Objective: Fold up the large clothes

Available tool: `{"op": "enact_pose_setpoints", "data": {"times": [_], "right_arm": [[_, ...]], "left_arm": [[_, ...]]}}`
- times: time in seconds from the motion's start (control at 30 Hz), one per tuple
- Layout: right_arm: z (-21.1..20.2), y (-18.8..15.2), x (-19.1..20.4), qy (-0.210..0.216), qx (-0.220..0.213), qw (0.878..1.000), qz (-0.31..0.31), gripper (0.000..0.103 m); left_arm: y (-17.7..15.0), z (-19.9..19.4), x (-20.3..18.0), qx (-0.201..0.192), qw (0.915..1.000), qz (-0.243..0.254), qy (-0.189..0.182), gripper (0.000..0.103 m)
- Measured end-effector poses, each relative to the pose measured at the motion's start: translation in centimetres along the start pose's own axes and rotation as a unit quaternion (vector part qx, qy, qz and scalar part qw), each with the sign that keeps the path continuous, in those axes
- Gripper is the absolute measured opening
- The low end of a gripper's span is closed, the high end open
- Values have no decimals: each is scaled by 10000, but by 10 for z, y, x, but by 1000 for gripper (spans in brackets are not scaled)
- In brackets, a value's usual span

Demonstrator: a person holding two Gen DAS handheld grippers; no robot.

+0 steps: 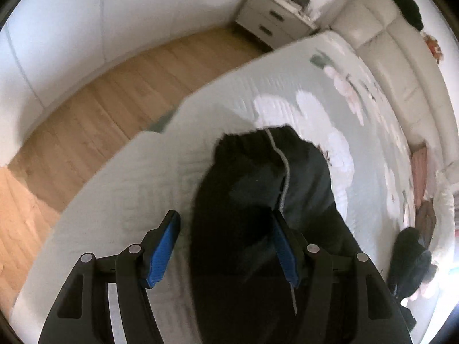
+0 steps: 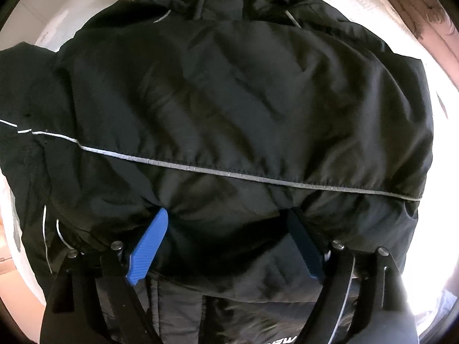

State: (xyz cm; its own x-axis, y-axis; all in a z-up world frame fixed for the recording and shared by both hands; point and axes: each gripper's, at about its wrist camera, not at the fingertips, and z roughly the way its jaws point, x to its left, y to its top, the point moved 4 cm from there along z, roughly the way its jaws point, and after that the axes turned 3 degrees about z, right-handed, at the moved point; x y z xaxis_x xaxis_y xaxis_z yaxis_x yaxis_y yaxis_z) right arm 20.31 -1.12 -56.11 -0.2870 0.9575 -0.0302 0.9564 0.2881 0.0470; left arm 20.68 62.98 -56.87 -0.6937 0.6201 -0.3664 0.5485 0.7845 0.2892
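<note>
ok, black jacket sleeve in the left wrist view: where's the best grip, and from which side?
Probably the cuff end of the black jacket sleeve: it is the sleeve's free tip, lying flat on the bed. Come in along the sleeve from the left hand-held gripper, whose open jaws already straddle it, and pinch across the width by the grey piping.

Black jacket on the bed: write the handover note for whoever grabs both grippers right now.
Left gripper: jaws open, above a black sleeve with a grey stripe that lies on the floral bedspread; nothing gripped.
Right gripper: jaws open, pressed into the black jacket, the padded fabric bulging between its blue pads; not clamped.
Jacket: spread on the bed, hood end away from the right wrist camera, reflective stripe running across the body.
Done: how many folds are made cannot be told from here.
Left: probably bring the sleeve over the body, then fold the body and smooth it.
</note>
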Motion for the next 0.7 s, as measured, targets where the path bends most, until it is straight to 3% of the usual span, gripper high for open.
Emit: {"op": "enact_pose_setpoints", "data": {"times": [0.07,0.1,0.17,0.3,0.33,0.4,0.5,0.63,0.7], "right_arm": [[0,1,0,-8,-12,10000,13,87],[1,1,1,-14,-13,10000,27,87],[1,0,1,-24,-9,10000,35,88],[-6,-2,1,-124,-42,9999,61,86],[-15,0,3,-139,-158,9998,67,86],[-35,5,12,-20,-472,9989,19,86],[-60,20,36,254,-952,9951,-58,86],[-38,27,69,439,-836,9953,-191,84],[-6,23,80,333,-399,9980,-362,88]], "left_arm": [[2,3,-6,-17,9993,306,203,62],[2,2,-12,-13,9985,499,241,43],[-2,-4,-22,-23,9971,724,239,17],[-12,-59,-31,-626,9883,1075,887,15],[-14,-73,-28,-769,9869,1018,990,15],[-26,-120,-4,-1140,9793,641,1545,15],[-44,-157,30,-1277,9678,230,2159,14],[-86,-174,41,-1089,9748,738,1804,14],[-103,-182,24,-1116,9754,1025,1603,14]]}}
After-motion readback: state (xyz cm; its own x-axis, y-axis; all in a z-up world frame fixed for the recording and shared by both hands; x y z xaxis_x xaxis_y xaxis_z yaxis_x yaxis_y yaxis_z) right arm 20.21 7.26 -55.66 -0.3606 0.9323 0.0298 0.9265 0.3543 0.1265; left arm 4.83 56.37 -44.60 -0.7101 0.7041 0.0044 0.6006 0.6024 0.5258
